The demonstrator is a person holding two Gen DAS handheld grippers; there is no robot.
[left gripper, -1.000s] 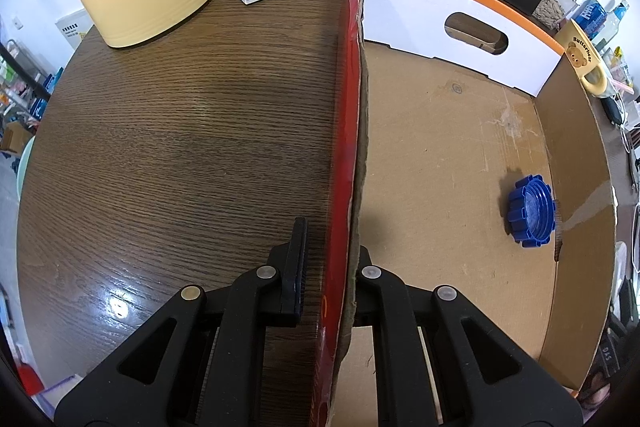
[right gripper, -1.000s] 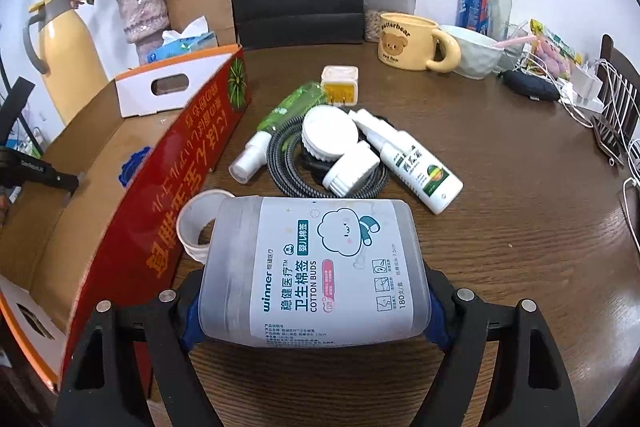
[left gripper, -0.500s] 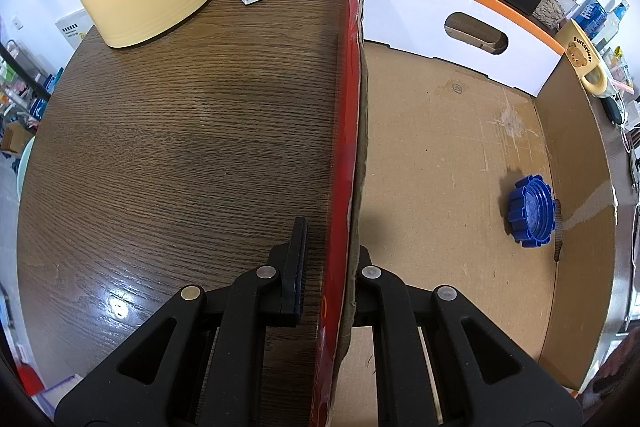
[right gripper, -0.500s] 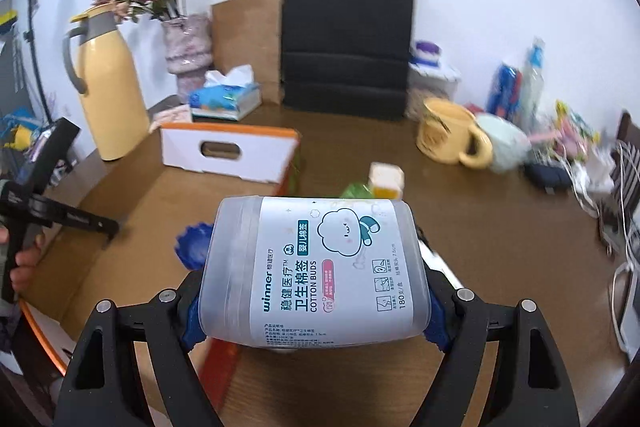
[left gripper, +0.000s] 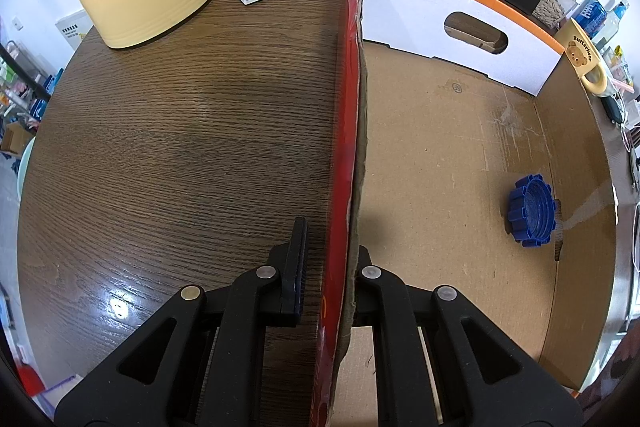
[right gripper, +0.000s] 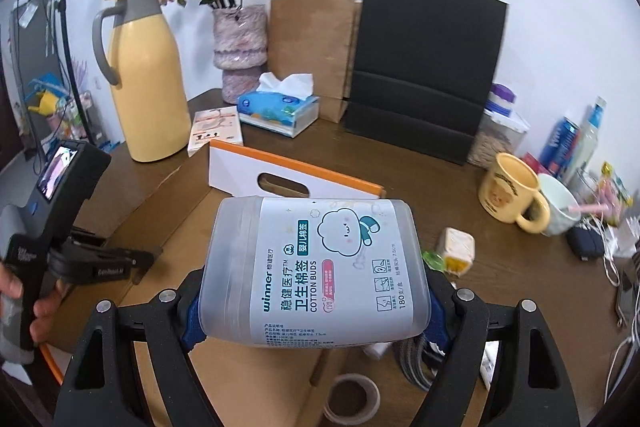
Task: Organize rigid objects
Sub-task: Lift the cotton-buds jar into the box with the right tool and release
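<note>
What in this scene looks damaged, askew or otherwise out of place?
The cardboard box has a frayed, ragged top edge on its red side wall where the left gripper clamps it. Inside, a lone blue cap lies loose, with no matching bottle in sight. Nothing is spilled.

This looks like a home room: a wooden table carries a yellow thermos jug, dried flowers in a vase, a tissue pack, mugs and paper shopping bags.

Two mugs, two paper bags
</note>
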